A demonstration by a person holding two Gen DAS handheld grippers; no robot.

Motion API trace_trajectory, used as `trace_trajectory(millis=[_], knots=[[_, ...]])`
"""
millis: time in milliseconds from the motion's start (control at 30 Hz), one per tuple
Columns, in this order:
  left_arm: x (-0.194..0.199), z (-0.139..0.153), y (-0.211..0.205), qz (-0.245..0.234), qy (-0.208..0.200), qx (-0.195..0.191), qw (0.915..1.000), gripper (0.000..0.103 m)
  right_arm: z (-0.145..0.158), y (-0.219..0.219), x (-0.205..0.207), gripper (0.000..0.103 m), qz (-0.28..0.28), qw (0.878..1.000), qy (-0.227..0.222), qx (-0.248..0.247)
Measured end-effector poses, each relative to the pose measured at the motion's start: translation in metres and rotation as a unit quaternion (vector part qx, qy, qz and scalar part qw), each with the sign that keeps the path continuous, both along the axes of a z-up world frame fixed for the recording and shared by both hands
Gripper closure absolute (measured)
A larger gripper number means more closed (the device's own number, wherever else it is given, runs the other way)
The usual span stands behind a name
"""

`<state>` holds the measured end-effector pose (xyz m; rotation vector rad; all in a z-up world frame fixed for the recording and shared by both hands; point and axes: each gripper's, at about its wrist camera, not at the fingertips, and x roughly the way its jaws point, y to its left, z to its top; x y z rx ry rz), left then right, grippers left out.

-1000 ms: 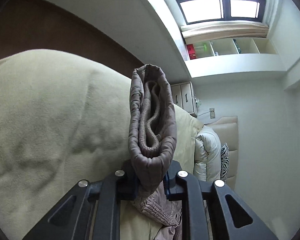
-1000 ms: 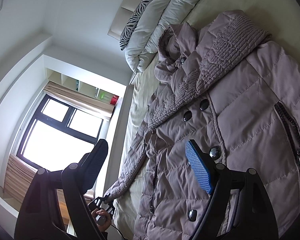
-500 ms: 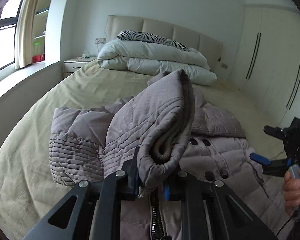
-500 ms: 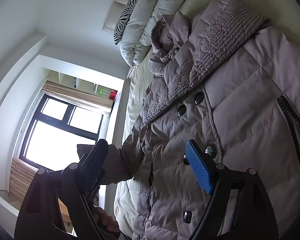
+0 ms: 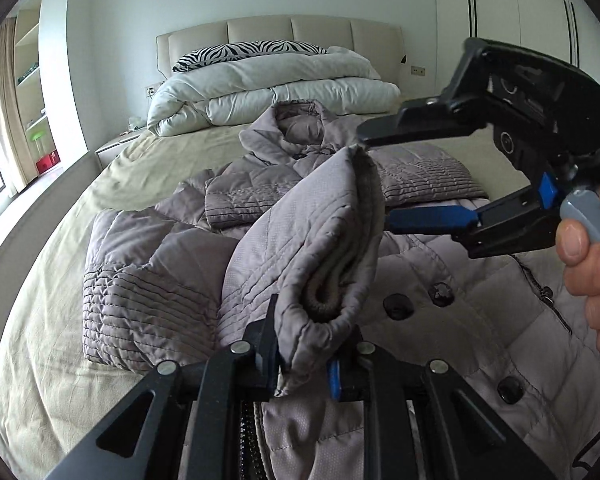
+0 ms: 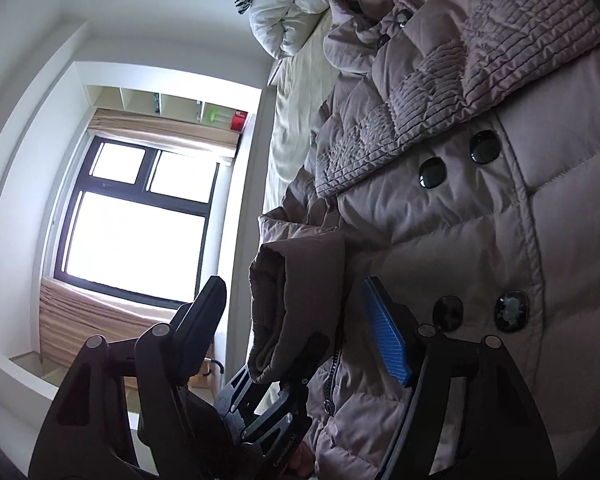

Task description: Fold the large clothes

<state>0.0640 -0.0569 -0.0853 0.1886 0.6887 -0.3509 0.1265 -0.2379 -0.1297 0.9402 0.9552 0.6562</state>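
The left hand-held gripper [image 5: 306, 354] is closed tight on the cuff end of a sleeve [image 5: 320, 240] of the grey-brown padded coat [image 5: 440, 320], the cuff standing up between its two black fingers with the ribbed inner lining curling out of the opening. The right hand-held gripper [image 5: 376, 174] is spread wide and grips nothing; in the left wrist view its upper black finger reaches to just beside the raised top edge of the sleeve, and its lower finger with the blue pad [image 5: 428, 220] lies just to the right of the sleeve, so the cuff sits near the mouth of the gap. Whether either finger touches the fabric I cannot tell. The right wrist view shows the same: the sleeve [image 6: 296, 292] lies between the open fingers, nearer the blue-padded one, with the left hand-held gripper [image 6: 284, 364] clamped on it below. A hand [image 5: 592, 272] grips the grey handle of the right tool. The coat lies face up on the bed [image 5: 52, 280], buttoned, with dark round buttons [image 6: 432, 172] down the front, its collar toward the headboard [image 5: 280, 30] and the near sleeve doubled over onto its left side. The bed has a pale yellow-green sheet; a folded white duvet [image 5: 272, 92] and a zebra-striped pillow [image 5: 244, 50] are stacked at the head. A dark-framed window [image 6: 136, 216] with a beige blind and open wall shelves [image 6: 160, 104] lies on the left side of the room, and white wardrobe doors [image 5: 500, 12] stand on the right.
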Motion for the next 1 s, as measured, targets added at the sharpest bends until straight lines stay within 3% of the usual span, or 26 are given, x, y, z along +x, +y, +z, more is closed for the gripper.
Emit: trace_trajectory(millis=[67, 300, 333, 467, 533, 633, 800, 900, 1000], knots=[[0.004, 0.0, -0.001, 0.0, 0.001, 0.0, 1.0, 0.082, -0.004, 0.014, 0.01, 0.055, 0.02, 1.0, 0.012, -0.004], [0.006, 0.0, 0.01, 0.007, 0.003, -0.017, 0.9998, 0.076, -0.007, 0.042, 0.033, 0.077, 0.058, 0.997, 0.026, -0.038], [0.006, 0.001, 0.012, 0.009, 0.001, -0.023, 0.9997, 0.07, -0.004, 0.044, 0.034, 0.082, 0.058, 0.997, 0.021, -0.051], [-0.001, 0.01, 0.029, 0.029, -0.022, -0.055, 0.9978, 0.024, 0.019, 0.047, 0.037, 0.088, 0.055, 0.996, -0.01, -0.076], [-0.007, 0.017, 0.044, 0.043, -0.037, -0.079, 0.9952, 0.016, 0.039, 0.041, 0.037, 0.088, 0.043, 0.996, -0.029, -0.073], [-0.005, 0.024, 0.067, 0.066, -0.042, -0.118, 0.99, 0.014, 0.079, 0.033, 0.039, 0.089, 0.024, 0.996, -0.062, -0.064], [0.03, 0.024, 0.098, 0.119, -0.015, -0.155, 0.9806, 0.011, 0.166, 0.018, 0.04, 0.089, -0.003, 0.99, -0.132, -0.038], [0.059, 0.019, 0.108, 0.149, -0.001, -0.167, 0.9747, 0.011, 0.214, 0.009, 0.039, 0.089, -0.021, 0.984, -0.175, -0.019], [0.093, 0.009, 0.109, 0.173, 0.01, -0.153, 0.9729, 0.011, 0.253, -0.002, 0.041, 0.089, -0.033, 0.979, -0.203, -0.007]])
